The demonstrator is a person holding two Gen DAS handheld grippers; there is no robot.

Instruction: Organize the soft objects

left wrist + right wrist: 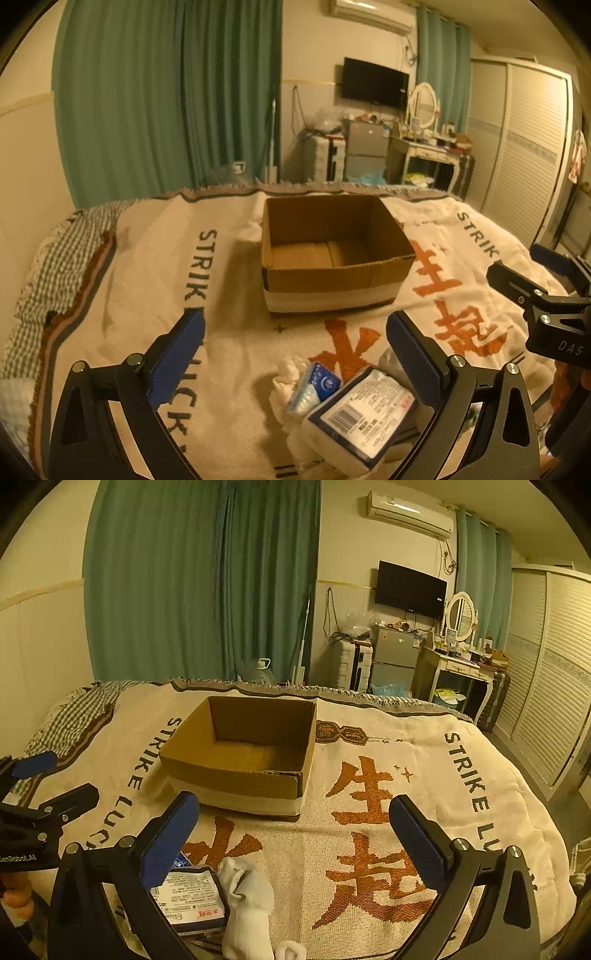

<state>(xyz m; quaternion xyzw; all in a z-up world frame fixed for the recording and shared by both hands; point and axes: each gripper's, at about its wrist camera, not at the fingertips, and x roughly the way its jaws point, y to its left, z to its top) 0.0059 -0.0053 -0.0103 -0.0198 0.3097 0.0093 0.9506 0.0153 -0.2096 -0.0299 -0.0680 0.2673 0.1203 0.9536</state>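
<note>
An open cardboard box sits on a cream blanket printed with dark letters and orange characters, spread over the bed. The left gripper hovers with its blue-padded fingers spread wide and holding nothing; just below it lie a tissue pack, a smaller blue packet and a crumpled white cloth, touching one another. The right gripper also stands wide apart and empty, above a white sock beside the same tissue pack. What lies under the pack is hard to tell.
</note>
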